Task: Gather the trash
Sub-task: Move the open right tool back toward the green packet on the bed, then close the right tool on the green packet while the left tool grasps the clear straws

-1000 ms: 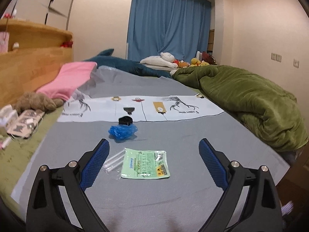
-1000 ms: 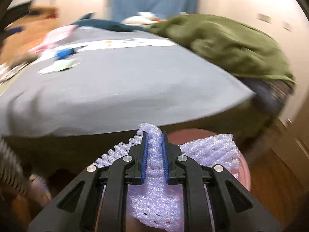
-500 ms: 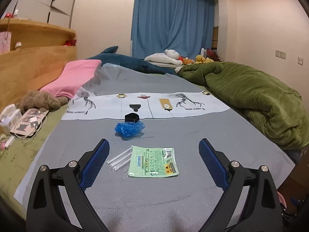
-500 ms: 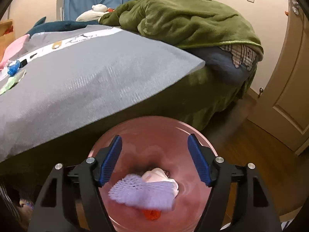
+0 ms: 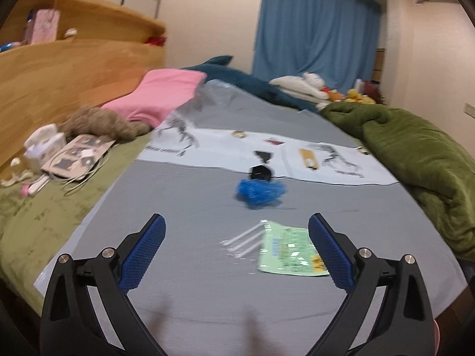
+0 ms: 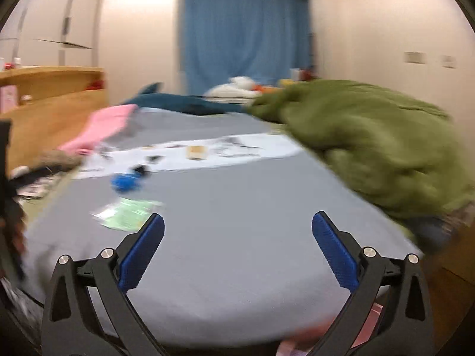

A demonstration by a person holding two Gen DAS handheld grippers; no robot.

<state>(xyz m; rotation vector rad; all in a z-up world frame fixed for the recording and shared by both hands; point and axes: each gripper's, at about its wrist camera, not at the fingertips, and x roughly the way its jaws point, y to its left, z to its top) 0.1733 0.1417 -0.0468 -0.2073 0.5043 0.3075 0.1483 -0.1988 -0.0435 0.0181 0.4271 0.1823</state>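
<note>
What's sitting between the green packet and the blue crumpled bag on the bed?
Left wrist view: only bare grey sheet separates green packet from blue crumpled bag.

Bare grey sheet [image 5: 190, 195] ahead, green duvet [image 5: 421, 166] crowding right side

You're looking at a grey bedsheet [image 5: 184, 195] crossed by a white band printed with black deer and small tags [image 5: 297, 157]. On it lie a pale green printed packet [image 5: 289, 252], a crumpled bright blue wrapper [image 5: 259, 191] and a small black piece [image 5: 260, 173]. Far off — a blue curtain [image 5: 314, 26], a pink pillow [image 5: 160, 95], an olive-green blanket [image 5: 415, 154].
</note>
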